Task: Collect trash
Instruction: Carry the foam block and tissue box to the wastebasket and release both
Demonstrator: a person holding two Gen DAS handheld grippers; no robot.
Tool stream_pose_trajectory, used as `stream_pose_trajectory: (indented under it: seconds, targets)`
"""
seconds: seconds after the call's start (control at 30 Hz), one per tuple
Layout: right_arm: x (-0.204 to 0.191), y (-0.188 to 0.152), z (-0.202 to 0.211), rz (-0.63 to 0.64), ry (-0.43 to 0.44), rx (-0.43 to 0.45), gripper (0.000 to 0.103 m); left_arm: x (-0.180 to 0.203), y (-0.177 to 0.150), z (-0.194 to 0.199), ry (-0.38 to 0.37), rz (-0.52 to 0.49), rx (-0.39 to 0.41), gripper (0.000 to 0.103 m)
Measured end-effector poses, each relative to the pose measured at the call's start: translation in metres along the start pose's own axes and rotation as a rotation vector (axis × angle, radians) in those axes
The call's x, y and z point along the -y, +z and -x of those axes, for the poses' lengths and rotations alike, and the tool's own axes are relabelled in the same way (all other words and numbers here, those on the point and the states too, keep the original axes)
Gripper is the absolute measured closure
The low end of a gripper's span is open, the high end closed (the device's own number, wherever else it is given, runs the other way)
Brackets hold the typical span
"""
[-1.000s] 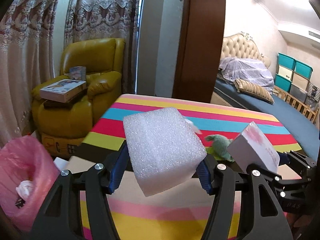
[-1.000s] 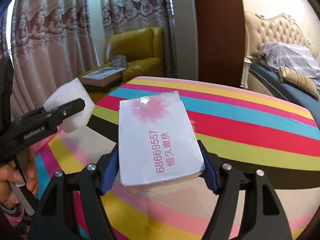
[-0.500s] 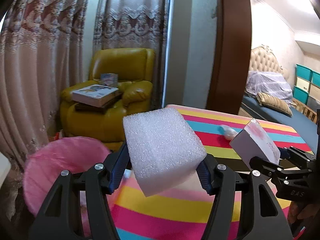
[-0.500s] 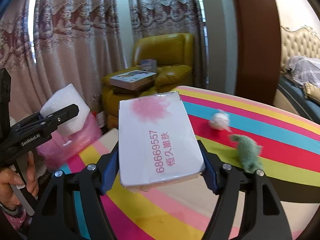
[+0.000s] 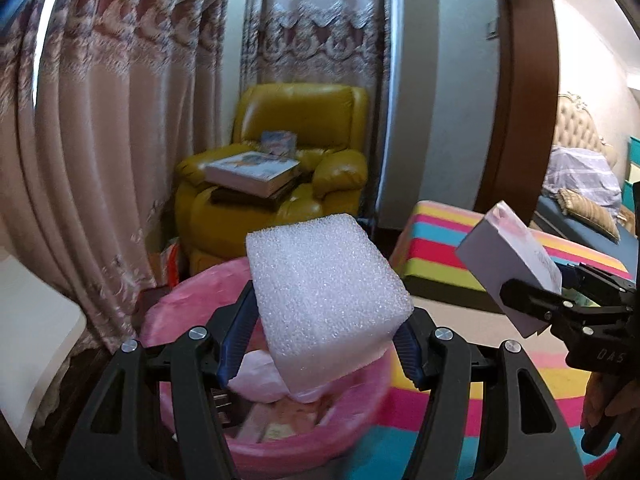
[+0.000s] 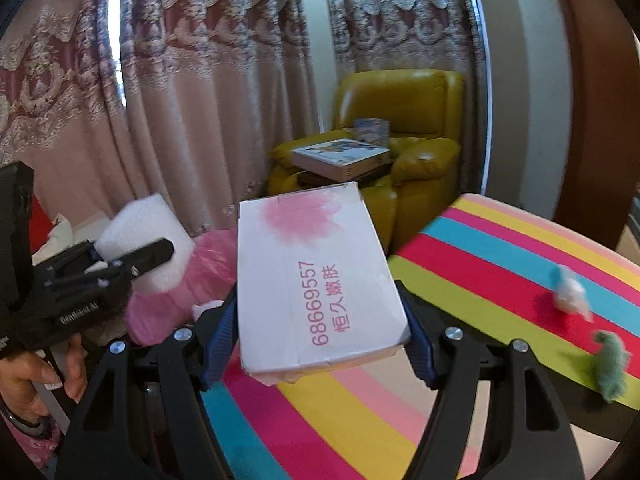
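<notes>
Two curtains (image 5: 120,140) fill the upper left of both views, with a yellow armchair (image 5: 296,160) at centre behind, books (image 5: 252,174) stacked on its seat. A striped table (image 6: 500,280) runs across the lower right of the right wrist view, a small green toy (image 6: 610,364) and a white scrap (image 6: 572,292) lying near its right edge.

A pink-lined trash bin (image 5: 192,300) sits low in the middle of the left wrist view, with paper scraps inside. Above it the left gripper (image 5: 324,336) angles downward, its blue pads pressed against both sides of a white foam block (image 5: 324,284), jaws about half open around it; the block hangs over the bin's mouth.

The right gripper (image 6: 320,336) also tilts downward, jaws fairly wide and clamped on a white box (image 6: 312,272) printed with a pink flower and pink digits, held over the table's near corner. In the left wrist view this box shows at the right edge, beside the bin. The person's left hand (image 6: 32,380) grips the handle in the lower left of the right wrist view.
</notes>
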State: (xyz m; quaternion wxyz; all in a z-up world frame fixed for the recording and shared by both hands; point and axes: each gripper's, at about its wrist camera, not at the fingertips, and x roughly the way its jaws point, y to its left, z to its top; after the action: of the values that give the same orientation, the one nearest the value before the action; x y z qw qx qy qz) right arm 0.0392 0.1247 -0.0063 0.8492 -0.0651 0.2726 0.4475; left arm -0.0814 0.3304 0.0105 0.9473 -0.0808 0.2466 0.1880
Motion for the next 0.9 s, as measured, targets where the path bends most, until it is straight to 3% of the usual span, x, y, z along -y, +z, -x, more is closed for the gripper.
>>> stream_pose_trajectory:
  seconds: [0.43, 0.67, 0.7, 0.77, 0.83, 0.9]
  targets:
    - [-0.058, 0.017, -0.073, 0.056, 0.068, -0.051, 0.033, -0.081, -0.03, -0.028, 0.027, 0.099, -0.077, 0.044]
    - [-0.077, 0.021, -0.099, 0.09, 0.092, -0.076, 0.032, -0.087, -0.036, -0.036, 0.037, 0.106, -0.089, 0.042]
    - [-0.077, 0.02, -0.1, 0.09, 0.104, -0.077, 0.026, -0.087, -0.037, -0.037, 0.045, 0.106, -0.091, 0.042]
    - [-0.074, 0.02, -0.095, 0.079, 0.096, -0.053, 0.019, -0.089, -0.039, -0.036, 0.067, 0.114, -0.092, 0.038]
    - [-0.067, 0.018, -0.089, 0.067, 0.091, -0.044, 0.019, -0.094, -0.041, -0.032, 0.099, 0.128, -0.076, 0.019]
    - [-0.058, 0.015, -0.08, 0.051, 0.079, -0.036, 0.019, -0.095, -0.043, -0.027, 0.134, 0.13, -0.052, 0.016]
